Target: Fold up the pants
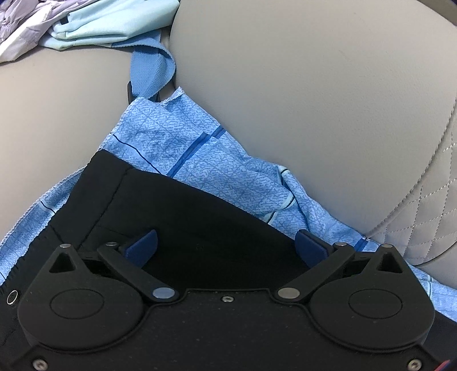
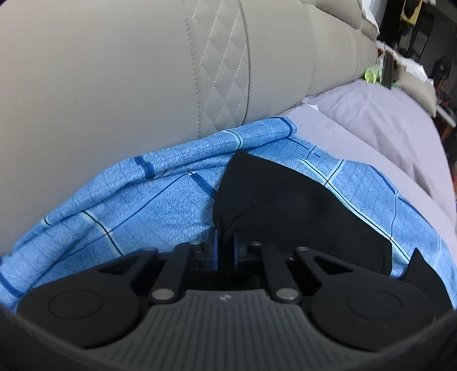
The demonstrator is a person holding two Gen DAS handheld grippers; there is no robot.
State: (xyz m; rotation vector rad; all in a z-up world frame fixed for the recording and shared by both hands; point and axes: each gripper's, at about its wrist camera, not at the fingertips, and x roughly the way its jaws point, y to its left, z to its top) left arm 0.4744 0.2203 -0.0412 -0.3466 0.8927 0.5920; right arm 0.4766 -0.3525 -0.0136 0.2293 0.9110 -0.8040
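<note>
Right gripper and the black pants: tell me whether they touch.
Touching. The right wrist view shows the right gripper with its blue fingers closed on a pinched fold of the black pants.

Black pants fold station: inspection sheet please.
Surface: blue checked cloth spread over beige leather sofa.
Job's things: black pants lying on the cloth.
Clutter: pale blue and lilac garments heaped at far left; lilac sheet beside the cloth.
Grippers: left gripper open over the pants; right gripper shut on a pants fold.
Cables: nothing seen.
Surroundings: dark cluttered room edge, blurred.
</note>
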